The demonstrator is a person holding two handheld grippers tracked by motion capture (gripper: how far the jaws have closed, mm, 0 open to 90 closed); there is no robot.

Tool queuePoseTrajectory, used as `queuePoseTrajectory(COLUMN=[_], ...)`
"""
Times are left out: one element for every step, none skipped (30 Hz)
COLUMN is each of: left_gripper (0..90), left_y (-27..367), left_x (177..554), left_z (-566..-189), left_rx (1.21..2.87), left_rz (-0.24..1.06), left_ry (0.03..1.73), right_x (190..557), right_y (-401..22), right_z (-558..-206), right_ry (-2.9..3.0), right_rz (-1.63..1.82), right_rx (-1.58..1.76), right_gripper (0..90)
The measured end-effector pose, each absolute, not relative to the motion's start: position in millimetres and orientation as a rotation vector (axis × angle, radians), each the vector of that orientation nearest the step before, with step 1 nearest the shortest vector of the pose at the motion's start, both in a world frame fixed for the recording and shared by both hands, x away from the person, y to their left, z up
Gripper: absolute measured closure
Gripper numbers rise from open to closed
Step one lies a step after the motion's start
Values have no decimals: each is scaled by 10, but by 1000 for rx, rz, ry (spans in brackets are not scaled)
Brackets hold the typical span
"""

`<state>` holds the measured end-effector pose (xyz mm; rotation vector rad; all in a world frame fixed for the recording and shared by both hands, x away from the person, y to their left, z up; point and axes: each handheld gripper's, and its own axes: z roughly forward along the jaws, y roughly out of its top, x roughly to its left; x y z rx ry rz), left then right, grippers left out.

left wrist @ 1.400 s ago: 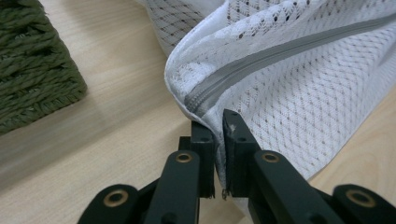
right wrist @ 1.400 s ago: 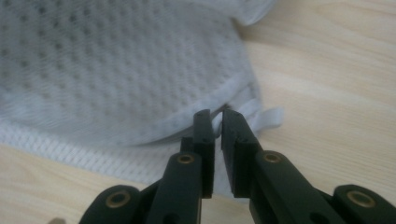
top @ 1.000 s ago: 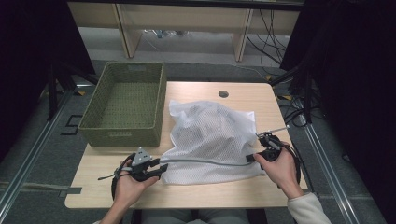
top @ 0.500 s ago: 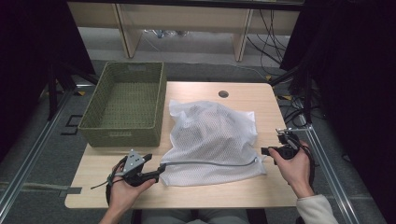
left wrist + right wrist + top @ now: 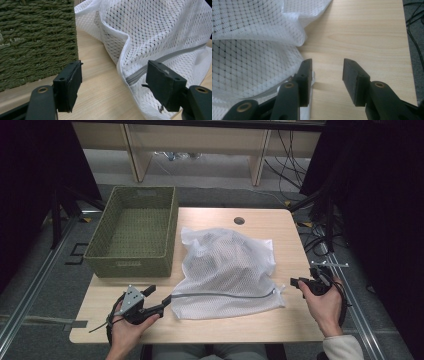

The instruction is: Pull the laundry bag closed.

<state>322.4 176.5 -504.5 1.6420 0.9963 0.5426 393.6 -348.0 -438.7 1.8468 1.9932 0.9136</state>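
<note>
A white mesh laundry bag point(image 5: 227, 267) lies in a heap on the middle of the wooden table point(image 5: 260, 222), with its grey zipper point(image 5: 225, 295) along the near edge. My left gripper point(image 5: 167, 301) rests at the bag's near left corner. Its jaws have just been opening and stand open point(image 5: 113, 87); the bag's zipper end point(image 5: 140, 73) lies by the right jaw, unpinched. My right gripper point(image 5: 295, 282) is a little right of the bag's near right corner. Its jaws have also just been opening, and only bare table lies between them point(image 5: 327, 80), the mesh point(image 5: 254, 50) beside the left jaw.
A green woven basket point(image 5: 132, 232) stands on the table's left part, close behind my left gripper and touching the bag's left side. A round cable hole point(image 5: 239, 220) sits near the far edge. Cables point(image 5: 320, 237) hang off the table's right side.
Both grippers opened and let go of the bag's zipper ends. The right hand drew away to the right; the left hand backed off slightly toward the near left. The bag settled.
</note>
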Motion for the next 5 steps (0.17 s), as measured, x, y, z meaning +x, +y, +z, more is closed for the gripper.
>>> queuePoseTrajectory(left_gripper=[293, 295, 297, 299, 302], left_y=[1765, 1759, 1755, 1756, 1756], left_x=[3224, 3223, 3223, 3226, 3226], left_z=[-5045, -5041, -5039, -5036, -5036], left_rx=[1642, 1635, 1628, 1626, 1626], left_rz=[543, 548, 550, 556, 556], left_ry=[996, 995, 993, 986, 986], right_x=[3942, 3949, 3949, 3943, 3926], right_y=[-3474, -3474, -3462, -3466, -3445], right_z=[-4390, -4418, -4424, -4420, -4407], right_ry=[2016, 2000, 2005, 2003, 1980], right_rz=[901, 926, 936, 926, 916], right_rx=[1848, 1802, 1798, 1806, 1849], right_gripper=[612, 613, 613, 614, 614])
